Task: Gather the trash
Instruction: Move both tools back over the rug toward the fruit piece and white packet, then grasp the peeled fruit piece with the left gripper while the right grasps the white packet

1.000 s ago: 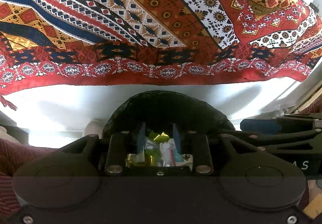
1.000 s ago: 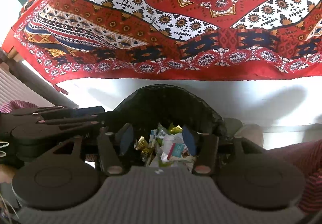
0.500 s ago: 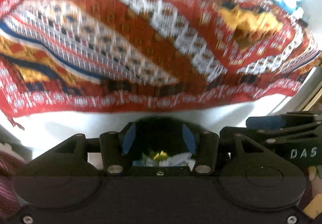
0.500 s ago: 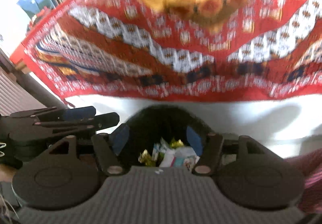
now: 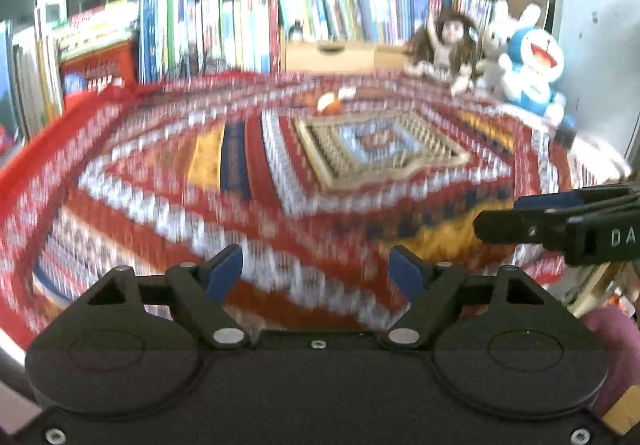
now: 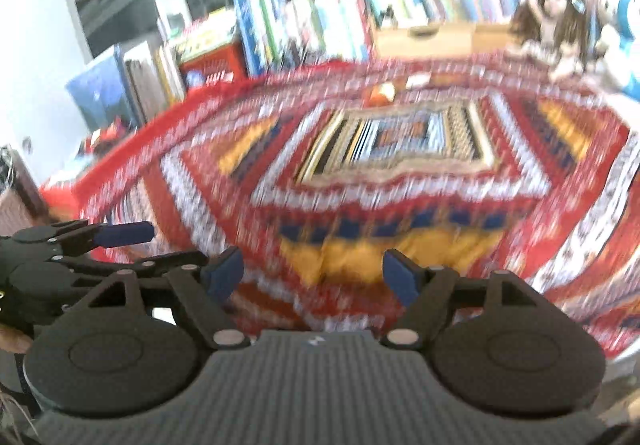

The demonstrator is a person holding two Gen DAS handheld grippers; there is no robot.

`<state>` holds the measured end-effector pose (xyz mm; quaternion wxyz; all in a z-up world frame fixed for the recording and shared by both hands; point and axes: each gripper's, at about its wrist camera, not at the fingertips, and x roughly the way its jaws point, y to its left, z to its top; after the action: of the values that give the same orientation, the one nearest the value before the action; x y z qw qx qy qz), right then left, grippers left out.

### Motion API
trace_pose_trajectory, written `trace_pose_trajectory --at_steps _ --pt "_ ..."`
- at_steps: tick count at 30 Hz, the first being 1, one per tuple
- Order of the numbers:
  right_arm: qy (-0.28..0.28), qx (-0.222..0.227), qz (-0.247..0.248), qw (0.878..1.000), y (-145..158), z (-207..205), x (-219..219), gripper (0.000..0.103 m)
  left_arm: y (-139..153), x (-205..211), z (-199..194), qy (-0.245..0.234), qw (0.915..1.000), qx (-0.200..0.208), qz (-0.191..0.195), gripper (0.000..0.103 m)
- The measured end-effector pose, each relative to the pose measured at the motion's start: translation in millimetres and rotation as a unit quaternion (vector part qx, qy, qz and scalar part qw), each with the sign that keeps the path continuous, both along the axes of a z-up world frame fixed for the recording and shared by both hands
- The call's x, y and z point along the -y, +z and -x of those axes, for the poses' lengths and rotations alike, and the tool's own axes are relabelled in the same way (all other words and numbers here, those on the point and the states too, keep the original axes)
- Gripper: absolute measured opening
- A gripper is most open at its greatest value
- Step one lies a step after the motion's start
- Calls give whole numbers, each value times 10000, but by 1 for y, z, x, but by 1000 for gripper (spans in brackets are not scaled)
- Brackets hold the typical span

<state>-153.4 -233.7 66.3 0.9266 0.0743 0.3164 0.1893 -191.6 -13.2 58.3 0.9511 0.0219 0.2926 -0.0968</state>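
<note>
Both tools, left tool (image 5: 316, 269) and right tool (image 6: 313, 271), are rising from the bin, opening empty; ahead, an orange wrapper (image 5: 330, 102) is waiting on the table (image 5: 132, 181).

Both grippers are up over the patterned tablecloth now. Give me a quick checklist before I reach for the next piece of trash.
1. left gripper empty, jaws apart after just opening: ok.
2. right gripper empty, jaws apart after just opening: ok.
3. Next trash located: small orange-white scrap at the far side of the tablecloth: ok, though blurred.
4. What the scrap is: cannot tell.
5. Plush toys stand apart from the scrap: ok.
6. Image sharpness for aiming: not ok.
</note>
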Motion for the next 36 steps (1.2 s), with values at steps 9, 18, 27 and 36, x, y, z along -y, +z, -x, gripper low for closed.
trace_pose_trajectory --at_steps 9,18,27,36 --pt "-446 739 0 9963 64 -39 31 84 68 8 -53 -160 9991 379 115 85" --pt "-760 971 315 9919 104 -101 49 84 109 31 -126 -208 9982 546 128 87" --pt "-847 721 352 9932 99 -185 62 84 92 52 -223 -190 9992 332 95 89" --pt "-921 -51 493 9945 65 -284 57 72 24 54 -325 43 9995 -242 194 85"
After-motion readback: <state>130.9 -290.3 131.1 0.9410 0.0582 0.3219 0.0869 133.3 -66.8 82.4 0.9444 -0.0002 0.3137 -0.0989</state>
